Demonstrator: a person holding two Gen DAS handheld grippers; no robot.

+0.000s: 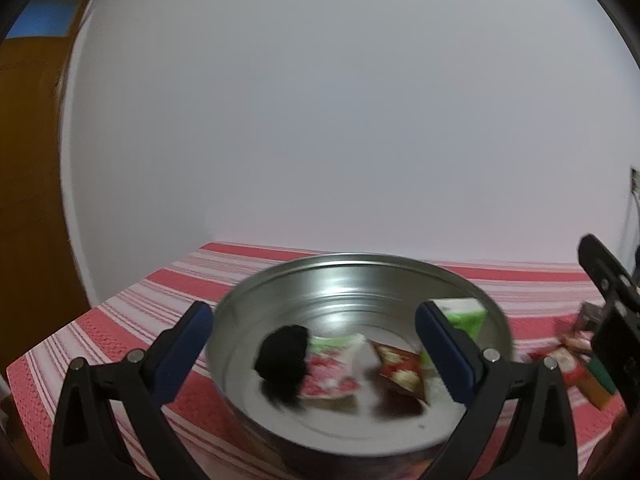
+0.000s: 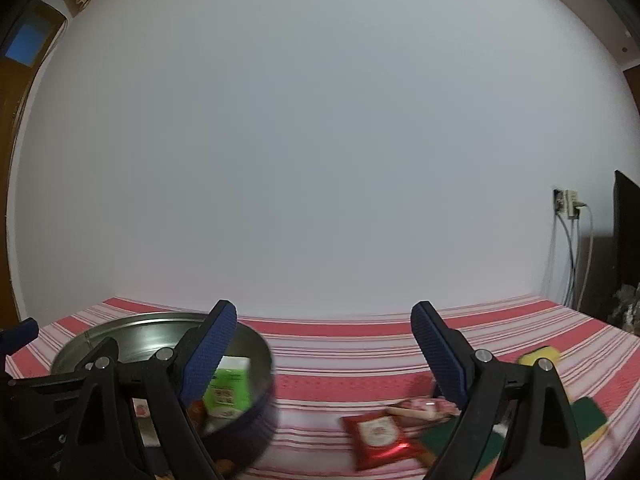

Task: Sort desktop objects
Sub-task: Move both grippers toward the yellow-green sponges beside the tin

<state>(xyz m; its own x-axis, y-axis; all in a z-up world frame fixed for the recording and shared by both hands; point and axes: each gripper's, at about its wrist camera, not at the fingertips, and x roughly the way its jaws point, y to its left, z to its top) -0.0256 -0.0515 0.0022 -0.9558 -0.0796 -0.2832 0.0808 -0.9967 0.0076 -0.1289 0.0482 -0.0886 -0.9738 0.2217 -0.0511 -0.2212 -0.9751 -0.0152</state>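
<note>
A round metal tin (image 1: 472, 292) stands on the red striped cloth, also in the right wrist view (image 2: 260, 360). It holds a black object (image 1: 282, 354), a pink and white packet (image 1: 330, 374), a red packet (image 1: 400, 368) and a green carton (image 1: 466, 316), which also shows in the right wrist view (image 2: 228, 386). My left gripper (image 1: 314, 354) is open and empty over the tin. My right gripper (image 2: 322, 354) is open and empty above the cloth, right of the tin. A red packet (image 2: 378, 436) lies below it.
A striped packet (image 2: 424, 408), green and yellow sponges (image 2: 590, 414) and a yellow item (image 2: 536, 356) lie on the cloth (image 2: 340, 360) at the right. The right gripper's body (image 1: 612, 300) shows at the left view's right edge. A white wall rises behind the table.
</note>
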